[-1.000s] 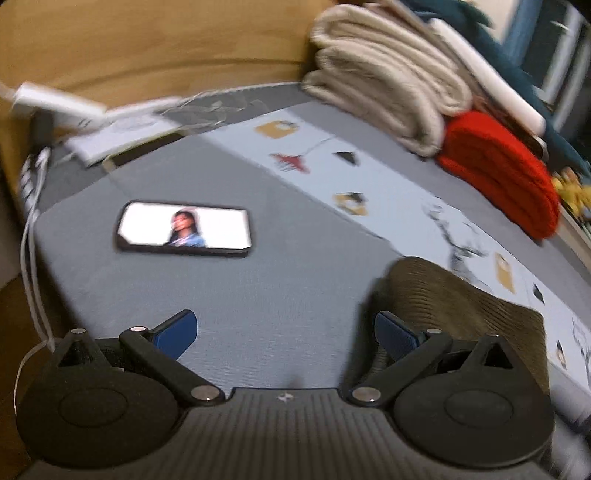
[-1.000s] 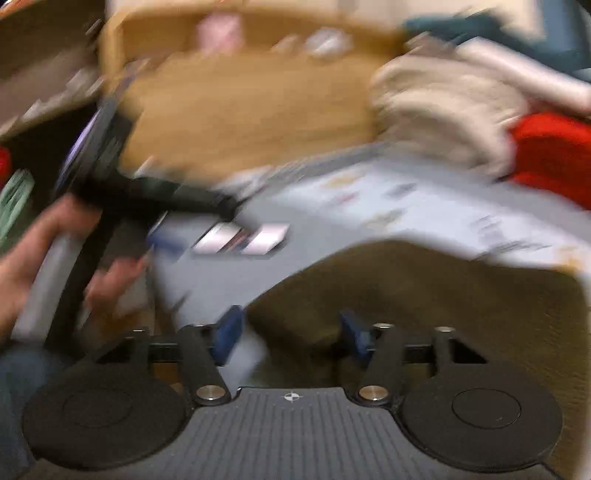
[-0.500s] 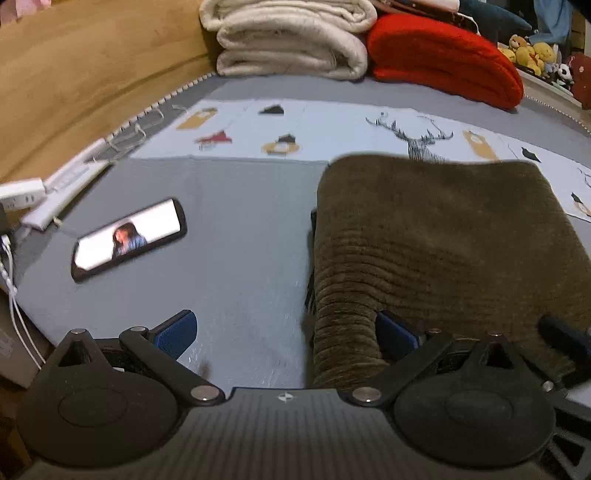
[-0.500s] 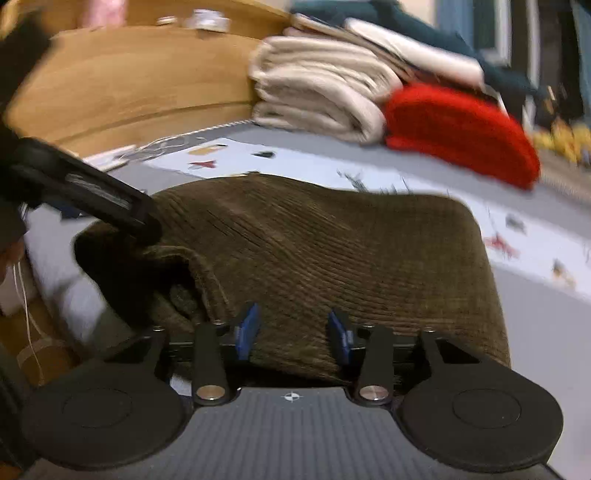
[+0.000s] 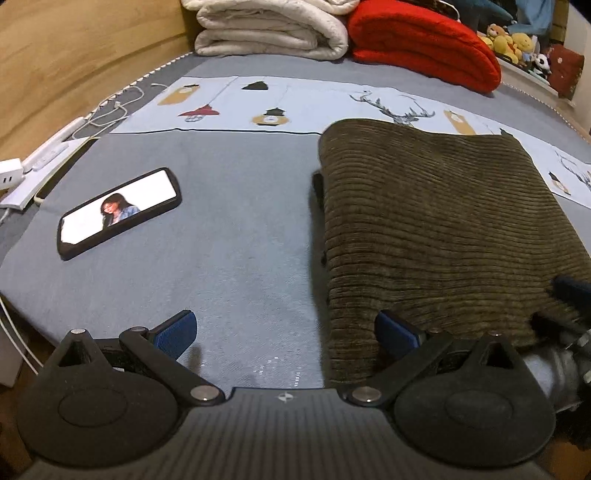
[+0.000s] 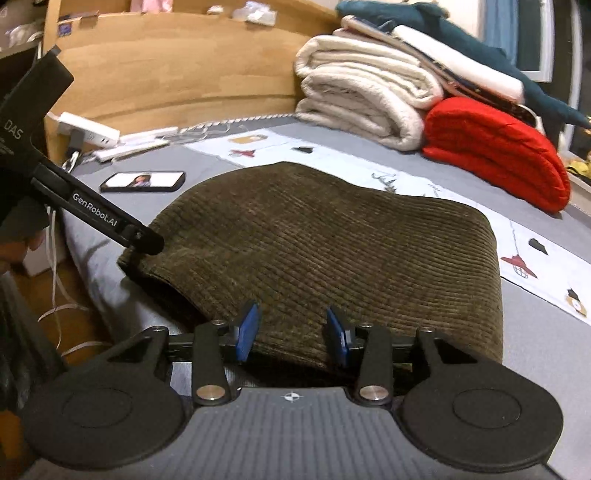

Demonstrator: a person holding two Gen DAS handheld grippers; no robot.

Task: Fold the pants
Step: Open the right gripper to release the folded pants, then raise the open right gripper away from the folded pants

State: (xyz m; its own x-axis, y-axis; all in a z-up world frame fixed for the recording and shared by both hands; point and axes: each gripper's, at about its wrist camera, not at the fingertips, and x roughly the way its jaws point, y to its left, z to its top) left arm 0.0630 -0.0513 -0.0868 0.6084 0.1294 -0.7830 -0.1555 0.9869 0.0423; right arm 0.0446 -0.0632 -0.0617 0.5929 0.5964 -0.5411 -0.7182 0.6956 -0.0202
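Lying folded on the bed (image 5: 236, 266): brown corduroy pants (image 5: 436, 229).
Left tool (image 5: 284, 330) spread wide at the pants' near-left corner; right tool (image 6: 291, 332) opening, pants' near edge between its pads.

A home bedroom: a bed (image 5: 236, 258) with wooden headboard (image 6: 177, 74), folded blankets (image 5: 273, 29) and plush toys (image 5: 509, 37)

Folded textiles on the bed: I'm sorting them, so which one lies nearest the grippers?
The olive-brown corduroy pants, lying right at both grippers. The cream blanket and red blanket are stacked farther back, by the wooden headboard.
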